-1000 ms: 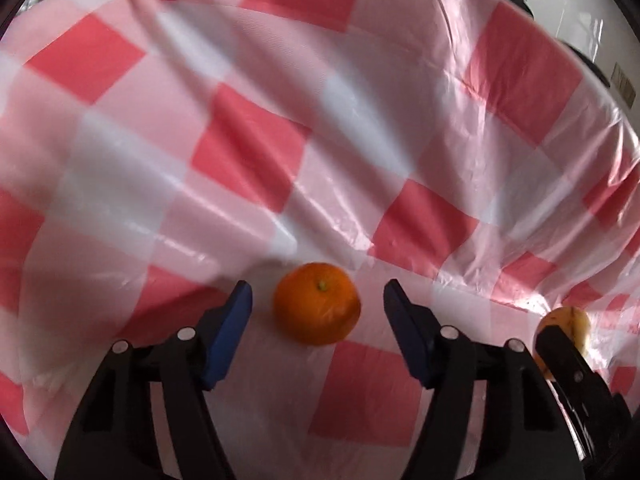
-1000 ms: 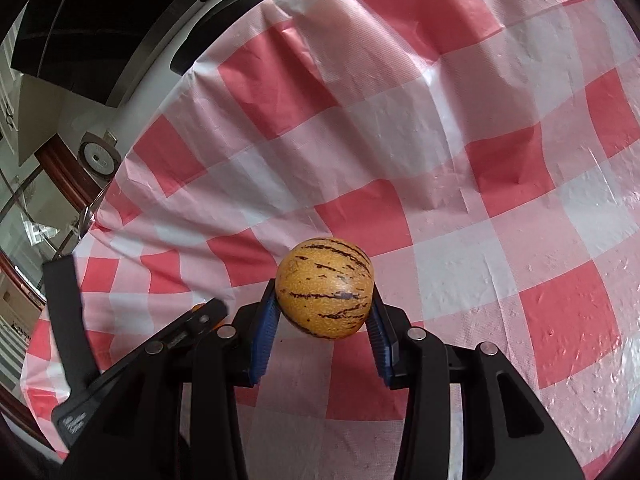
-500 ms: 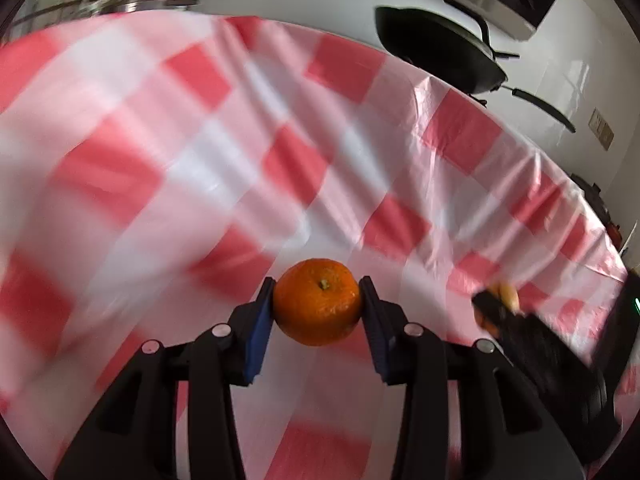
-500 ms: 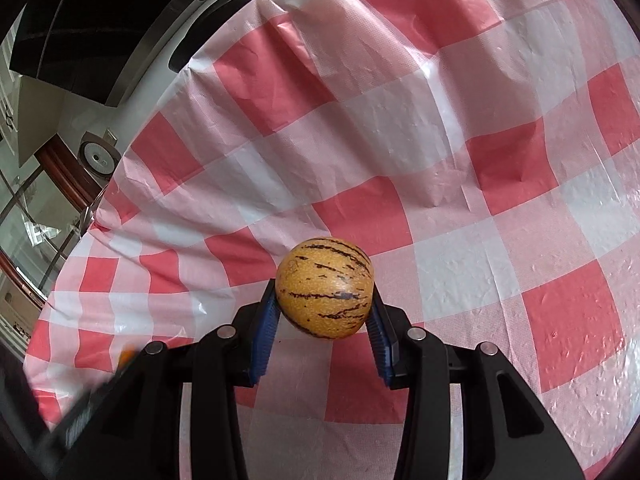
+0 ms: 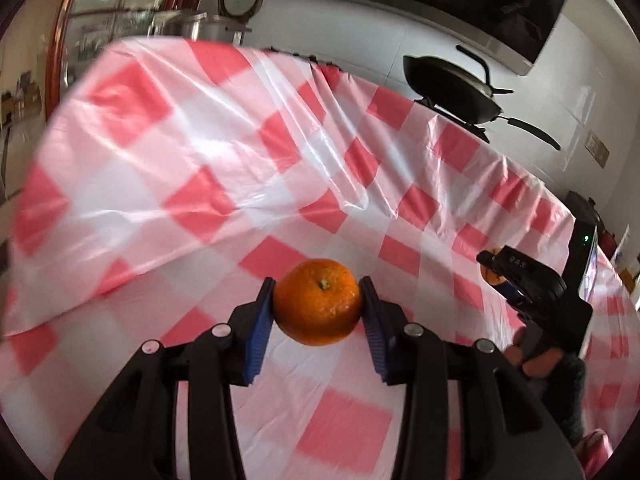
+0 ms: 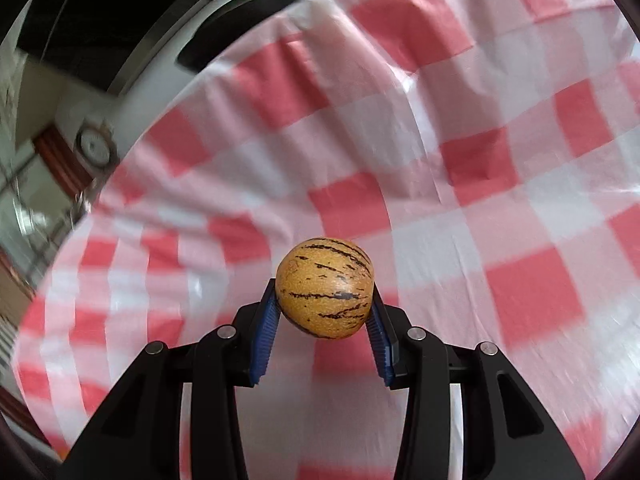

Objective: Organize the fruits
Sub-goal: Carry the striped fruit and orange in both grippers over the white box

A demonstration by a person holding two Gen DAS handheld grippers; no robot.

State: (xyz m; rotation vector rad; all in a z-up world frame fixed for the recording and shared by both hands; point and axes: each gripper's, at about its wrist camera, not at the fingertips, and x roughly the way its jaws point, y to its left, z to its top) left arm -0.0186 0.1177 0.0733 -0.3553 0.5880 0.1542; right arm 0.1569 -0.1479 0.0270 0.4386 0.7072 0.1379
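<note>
Fruit in both tools: my left gripper (image 5: 318, 307) clamps the mandarin (image 5: 318, 307), my right gripper (image 6: 325, 307) the striped yellow fruit (image 6: 325, 288), perhaps a pepino, above the checked tablecloth (image 5: 200, 168). Next, a drop-off spot; none visible.

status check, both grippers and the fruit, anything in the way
Left gripper shut on the orange, clear of the checked cloth. Right gripper shut on the striped yellow fruit. Nothing in the way.

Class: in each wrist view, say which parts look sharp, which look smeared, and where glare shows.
Left wrist view: orange and left gripper sharp, checked cloth smeared at left and bottom, glare streaks on its folds. Right wrist view: striped fruit and right gripper crisp, cloth blurred throughout.
</note>
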